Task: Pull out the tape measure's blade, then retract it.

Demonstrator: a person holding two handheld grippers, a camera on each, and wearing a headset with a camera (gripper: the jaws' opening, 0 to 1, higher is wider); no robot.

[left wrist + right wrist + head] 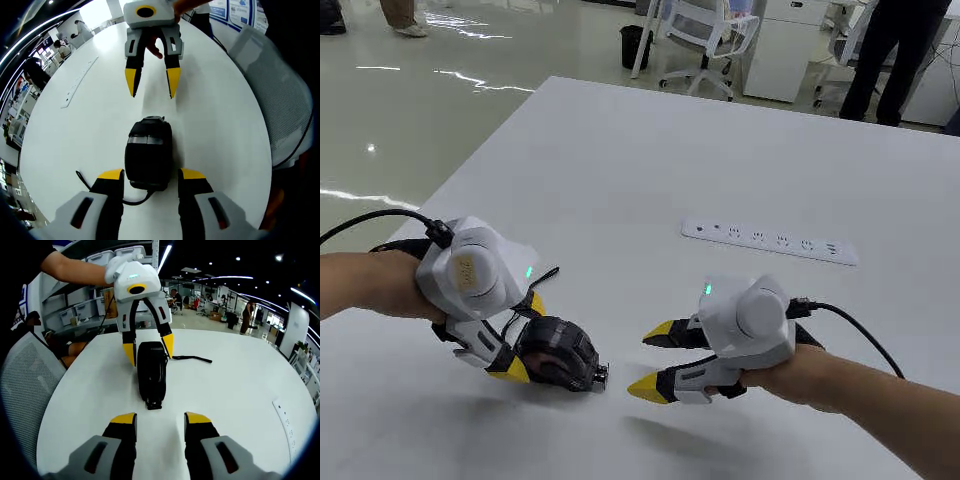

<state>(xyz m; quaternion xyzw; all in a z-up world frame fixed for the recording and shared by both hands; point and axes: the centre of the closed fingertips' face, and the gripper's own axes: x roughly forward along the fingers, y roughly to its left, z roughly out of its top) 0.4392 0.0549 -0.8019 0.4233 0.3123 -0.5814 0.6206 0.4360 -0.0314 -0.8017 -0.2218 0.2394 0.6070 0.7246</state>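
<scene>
A black tape measure lies on the white table, its blade fully inside and the end hook facing right. My left gripper is shut on its rear half, one yellow fingertip on each side. The case sits between those jaws, and a black lanyard trails from it. My right gripper stands open a short way right of the hook and points at it, nothing between its fingers. From its own view, the right gripper faces the tape measure and the left gripper.
A white power strip lies on the table beyond the right gripper. A grey mesh chair stands at the near table edge. Office chairs, a dark bin and standing people are on the floor past the far edge.
</scene>
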